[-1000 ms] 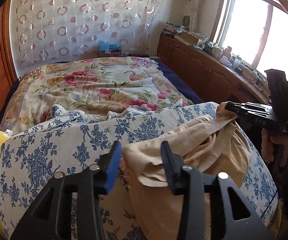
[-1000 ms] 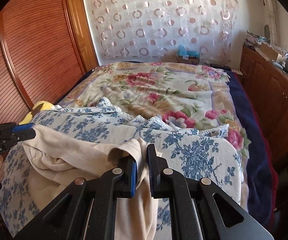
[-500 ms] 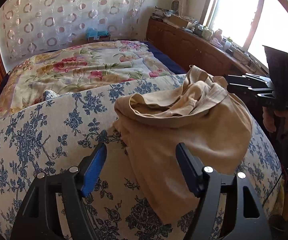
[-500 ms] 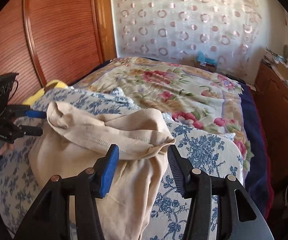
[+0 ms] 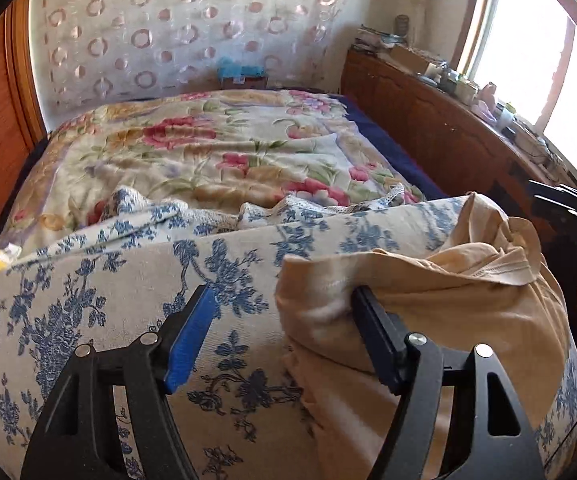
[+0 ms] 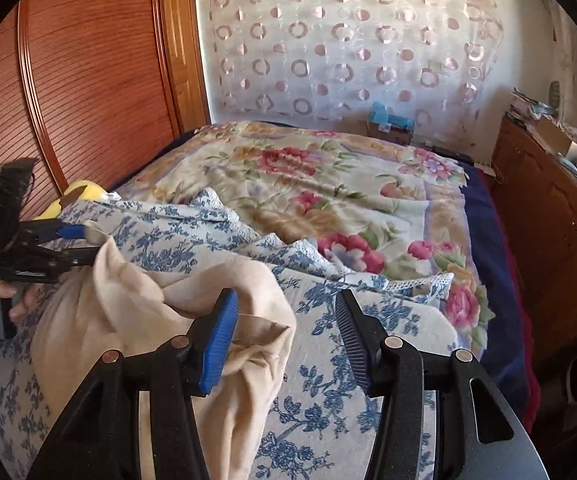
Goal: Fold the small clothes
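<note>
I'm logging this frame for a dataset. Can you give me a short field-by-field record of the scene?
garment: beige garment, crumpled, lying on the cushion
surface: blue floral cushion, at the near end of a bed
behind: flowered blanket
left gripper: open, right finger against the garment's left edge
right gripper: open, left finger on the garment's right edge
fold: not yet done

Beige garment [image 5: 448, 320], crumpled, partly folded over itself, lying on blue-flowered cushion [image 5: 128, 300]; lower right of left wrist view, lower left [image 6: 160, 300] of right.
</note>
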The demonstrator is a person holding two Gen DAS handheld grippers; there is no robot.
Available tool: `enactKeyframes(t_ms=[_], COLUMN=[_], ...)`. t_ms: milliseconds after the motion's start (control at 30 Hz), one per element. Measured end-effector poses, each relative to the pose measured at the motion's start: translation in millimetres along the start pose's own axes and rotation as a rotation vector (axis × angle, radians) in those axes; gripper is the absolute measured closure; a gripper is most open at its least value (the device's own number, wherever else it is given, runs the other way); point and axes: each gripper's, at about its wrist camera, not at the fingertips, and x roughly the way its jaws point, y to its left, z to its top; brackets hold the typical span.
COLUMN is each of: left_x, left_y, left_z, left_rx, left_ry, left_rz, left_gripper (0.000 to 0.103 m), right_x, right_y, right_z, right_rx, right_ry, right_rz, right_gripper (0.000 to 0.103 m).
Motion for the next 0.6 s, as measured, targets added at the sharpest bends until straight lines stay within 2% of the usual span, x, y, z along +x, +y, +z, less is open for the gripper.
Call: enactKeyframes(t_ms=[267, 467, 600], left_x=[5, 7, 9], left_y=[4, 5, 5], left_z=[-1, 1, 0], left_rx=[-0.002, 0.000, -0.002], left_ry=[0.013, 0.012, 0.015], left_rz=[-0.007, -0.006, -0.011], left_gripper=[0.030, 0.030, 0.030], right_x=[-10, 13, 24], right_y=[2, -1, -12], right_z=[-22, -22, -10], right_rx=[-0.054, -0.096, -0.045], right_ry=[0.051, 0.132, 0.130], right_rz=[0.118, 0.103, 0.132], right_gripper=[0.051, 0.051, 0.052])
